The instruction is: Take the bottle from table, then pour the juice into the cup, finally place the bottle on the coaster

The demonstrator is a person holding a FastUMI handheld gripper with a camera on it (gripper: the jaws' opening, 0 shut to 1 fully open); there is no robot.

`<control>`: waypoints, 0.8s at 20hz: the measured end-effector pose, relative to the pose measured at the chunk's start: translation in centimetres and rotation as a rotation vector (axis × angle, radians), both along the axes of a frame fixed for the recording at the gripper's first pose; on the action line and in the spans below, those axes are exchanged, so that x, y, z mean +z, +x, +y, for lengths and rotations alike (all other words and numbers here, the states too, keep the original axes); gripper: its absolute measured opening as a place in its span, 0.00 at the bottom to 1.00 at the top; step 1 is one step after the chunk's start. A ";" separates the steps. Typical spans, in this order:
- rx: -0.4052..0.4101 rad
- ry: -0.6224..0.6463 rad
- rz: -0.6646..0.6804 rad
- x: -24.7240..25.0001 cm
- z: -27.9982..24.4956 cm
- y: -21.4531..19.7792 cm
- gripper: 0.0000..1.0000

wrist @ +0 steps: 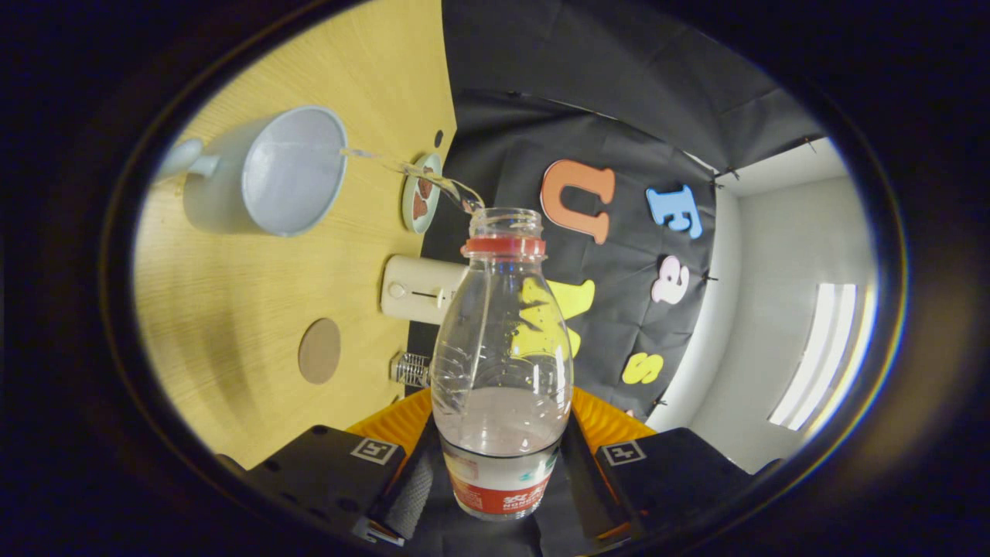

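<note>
My gripper (501, 472) is shut on a clear plastic bottle (501, 340) with a red neck ring and a red-and-white label, held between both fingers and tipped over sideways above the table. A thin stream of clear liquid (402, 166) runs from the bottle's open mouth into a pale blue-grey cup (290, 170) with a handle, which stands on the wooden table (232, 309). A little liquid remains in the bottle near the fingers. A round brown coaster (319, 350) lies on the table between the cup and the fingers.
A small round plate with brown pieces (421, 193) stands near the table's back edge beyond the cup. A white box-shaped device (421, 288) and a small clear ribbed object (410, 369) sit along that edge, close to the bottle. Black cloth wall lies beyond.
</note>
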State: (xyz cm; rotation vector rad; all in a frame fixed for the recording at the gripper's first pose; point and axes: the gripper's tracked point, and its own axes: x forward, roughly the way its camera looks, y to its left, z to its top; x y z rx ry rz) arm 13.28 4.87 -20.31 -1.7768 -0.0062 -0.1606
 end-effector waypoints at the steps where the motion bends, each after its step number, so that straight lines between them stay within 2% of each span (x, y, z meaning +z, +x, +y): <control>1: 0.001 -0.005 -0.005 0.1 0.0 -0.1 0.80; 16: -0.006 -0.034 -0.041 1.6 -0.7 -1.0 0.80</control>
